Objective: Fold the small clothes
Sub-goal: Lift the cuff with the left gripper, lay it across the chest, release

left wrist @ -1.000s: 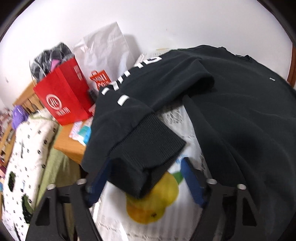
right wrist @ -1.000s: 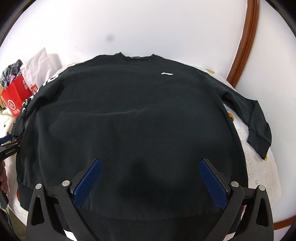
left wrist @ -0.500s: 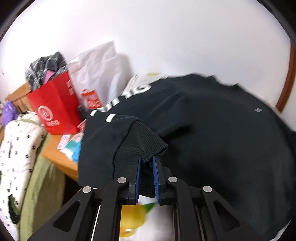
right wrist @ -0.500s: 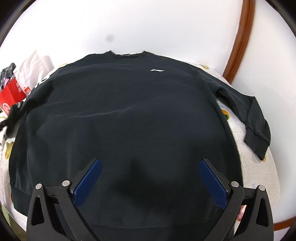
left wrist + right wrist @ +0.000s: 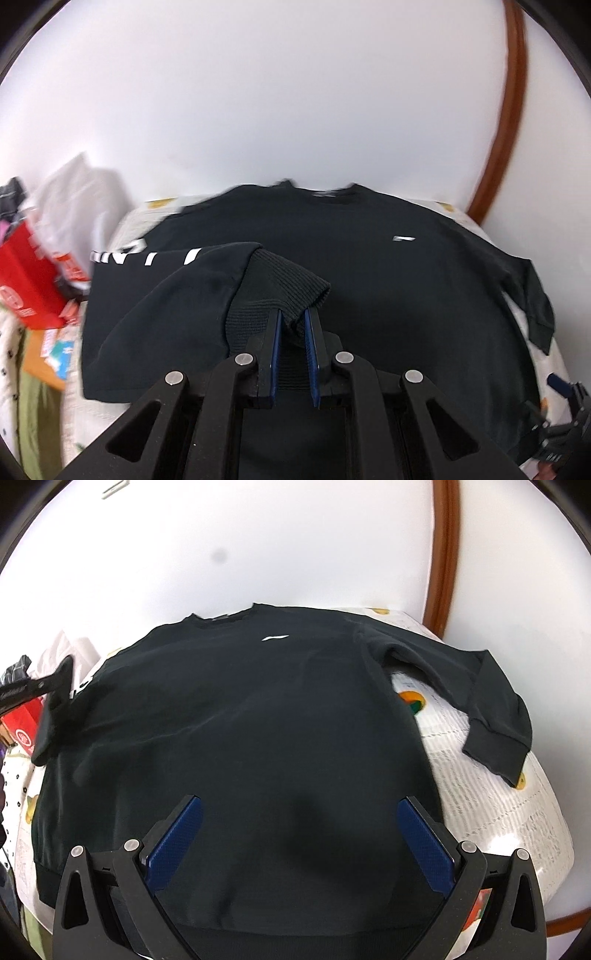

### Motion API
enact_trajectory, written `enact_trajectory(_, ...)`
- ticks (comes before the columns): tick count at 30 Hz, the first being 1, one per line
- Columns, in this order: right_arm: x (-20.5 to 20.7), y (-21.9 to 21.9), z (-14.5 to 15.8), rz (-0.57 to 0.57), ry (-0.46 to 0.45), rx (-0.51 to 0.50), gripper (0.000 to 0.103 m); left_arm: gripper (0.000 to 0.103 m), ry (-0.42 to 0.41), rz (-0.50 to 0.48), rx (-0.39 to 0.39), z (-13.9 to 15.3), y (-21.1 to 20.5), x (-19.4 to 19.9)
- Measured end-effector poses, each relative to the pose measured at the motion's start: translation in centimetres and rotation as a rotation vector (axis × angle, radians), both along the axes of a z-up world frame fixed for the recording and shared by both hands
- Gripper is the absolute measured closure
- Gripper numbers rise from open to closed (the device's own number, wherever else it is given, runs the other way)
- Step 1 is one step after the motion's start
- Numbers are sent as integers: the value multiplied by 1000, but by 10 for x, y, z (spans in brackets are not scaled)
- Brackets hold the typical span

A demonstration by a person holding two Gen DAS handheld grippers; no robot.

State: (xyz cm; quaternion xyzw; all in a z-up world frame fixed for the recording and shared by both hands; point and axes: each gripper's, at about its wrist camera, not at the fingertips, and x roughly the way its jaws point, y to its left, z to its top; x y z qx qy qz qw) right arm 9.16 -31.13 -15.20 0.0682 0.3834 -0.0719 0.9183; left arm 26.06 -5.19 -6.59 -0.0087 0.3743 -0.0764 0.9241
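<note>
While one sweatshirt lies flat, the left gripper pinches one ribbed cuff. The right gripper hovers agape, holding nothing.

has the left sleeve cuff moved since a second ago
Yes. The left gripper is shut on the sleeve cuff and has carried it from the tablecloth at the table's left edge, rightward over the sweatshirt body, away from the red bag.
</note>
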Motion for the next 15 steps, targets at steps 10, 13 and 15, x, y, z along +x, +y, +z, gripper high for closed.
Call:
enact_trajectory(10,-8,-31,-12,-57,21,27,0,91,38,-158,-55,-17,-84,28)
enact_trajectory(13,-6,-31,-15,-58,35,19,0,90,54,-187,-85,-21,-93,33)
enact_trajectory(15,-3,-30,-16,-54,41,16,0,88,67,-193,-100,-23,-92,32)
